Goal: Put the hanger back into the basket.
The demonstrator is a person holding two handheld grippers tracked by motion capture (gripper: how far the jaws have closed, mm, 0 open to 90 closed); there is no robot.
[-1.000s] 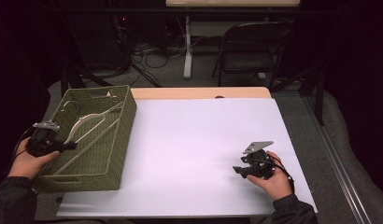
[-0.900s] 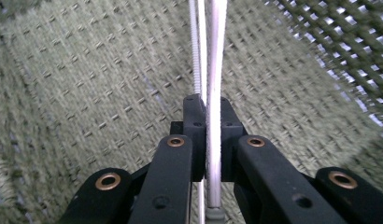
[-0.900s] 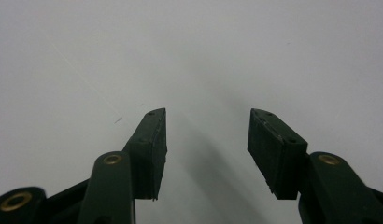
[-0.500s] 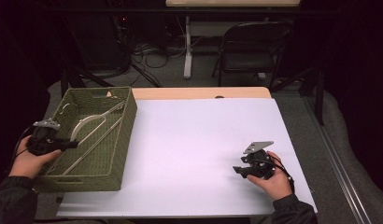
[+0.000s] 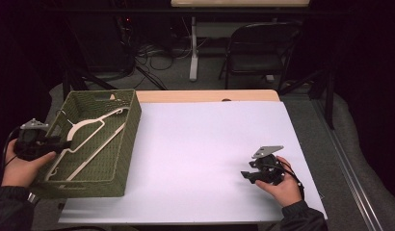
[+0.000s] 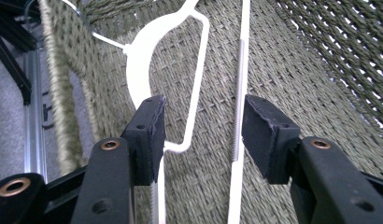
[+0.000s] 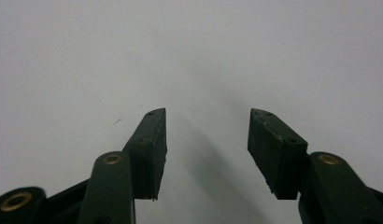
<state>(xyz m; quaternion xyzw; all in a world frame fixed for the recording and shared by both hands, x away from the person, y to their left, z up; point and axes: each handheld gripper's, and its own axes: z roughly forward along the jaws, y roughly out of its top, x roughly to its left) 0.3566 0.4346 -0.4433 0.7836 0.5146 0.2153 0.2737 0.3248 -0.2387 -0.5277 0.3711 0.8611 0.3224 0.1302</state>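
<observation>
At the far left of the high view, the left tongs point(image 5: 65, 143) are held over the near left wall of a green woven basket point(image 5: 125, 159), which stands on the left end of the white worktop point(image 5: 205, 144). Inside the basket lies a white hanger point(image 5: 92, 126), stretched diagonally along the floor with its hook toward the far left corner. In the left gripper view the left tongs point(image 6: 201, 130) have just been opening and now stand spread; the hanger point(image 6: 143, 51) lies beneath them on the weave, its thin straight bar passing under the gap close to the right pad, and neither pad touches it. The hanger's broad curved shoulder rises beyond the left pad, and the basket's rim and a strip of grey floor show along the left edge of that view.

Across the bare middle of the worktop, well apart from the basket, the right tongs point(image 5: 244, 175) rest low near the front right corner, pointing left. In the right gripper view the right tongs point(image 7: 207, 140) are spread with only plain white surface between the pads.

No writing or label can be read on the basket, hanger or tongs
</observation>
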